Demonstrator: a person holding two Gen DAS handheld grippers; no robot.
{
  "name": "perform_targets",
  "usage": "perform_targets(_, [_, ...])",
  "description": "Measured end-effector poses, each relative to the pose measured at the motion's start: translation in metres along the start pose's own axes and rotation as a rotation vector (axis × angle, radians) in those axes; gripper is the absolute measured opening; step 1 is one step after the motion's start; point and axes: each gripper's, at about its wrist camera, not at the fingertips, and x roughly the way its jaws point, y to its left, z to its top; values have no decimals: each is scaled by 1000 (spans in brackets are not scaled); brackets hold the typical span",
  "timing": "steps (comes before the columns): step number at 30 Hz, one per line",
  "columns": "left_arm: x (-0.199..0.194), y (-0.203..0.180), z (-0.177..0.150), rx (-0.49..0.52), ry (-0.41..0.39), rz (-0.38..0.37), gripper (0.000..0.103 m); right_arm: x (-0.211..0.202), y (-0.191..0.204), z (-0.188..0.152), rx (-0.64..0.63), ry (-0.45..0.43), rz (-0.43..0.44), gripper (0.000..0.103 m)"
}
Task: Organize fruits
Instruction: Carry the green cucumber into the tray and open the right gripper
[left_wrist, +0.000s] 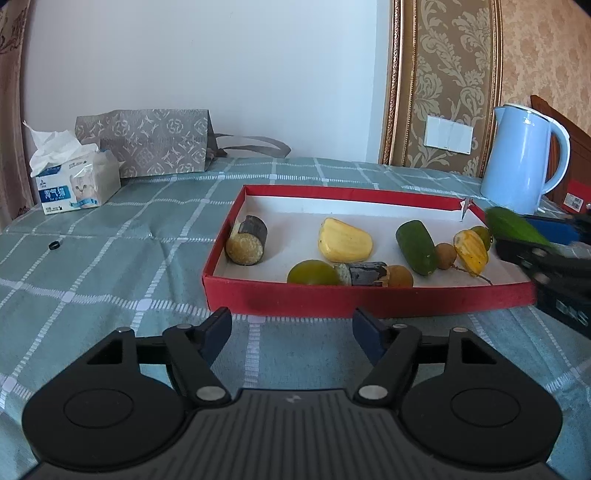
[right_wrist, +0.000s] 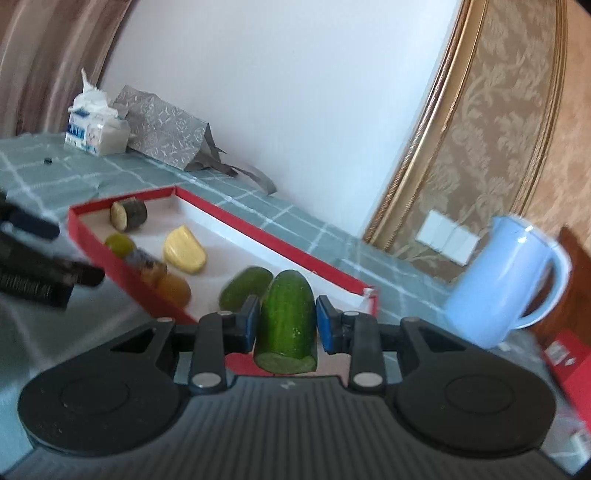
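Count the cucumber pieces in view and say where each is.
2. One cucumber piece is clamped in the right gripper; the other cucumber piece lies inside the red tray.

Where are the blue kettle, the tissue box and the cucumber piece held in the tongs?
blue kettle (left_wrist: 517, 162): left wrist view, middle of its body.
tissue box (left_wrist: 79, 184): left wrist view, its printed front.
cucumber piece (right_wrist: 288, 321): right wrist view, its green skin.

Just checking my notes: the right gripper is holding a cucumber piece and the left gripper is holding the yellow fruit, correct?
Not quite. The right gripper does hold a cucumber piece, but the left gripper is open and empty, as the left wrist view shows; the yellow fruit lies in the red tray.
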Motion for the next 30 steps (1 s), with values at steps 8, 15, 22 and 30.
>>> perform_targets(8, [5,3,0,-20,26,-6,72,62,15,23,59,61,95,31])
perform_targets(15, [8,4,0,-27,47,-14,72,96,28,35,69,83,96,30])
perform_targets(22, [8,5,0,-35,50,-13,72,106,41,40,48,84,70,30])
perform_targets(30, [9,6,0,-45,54,-4,72,59,25,41,51,-45,-14,93])
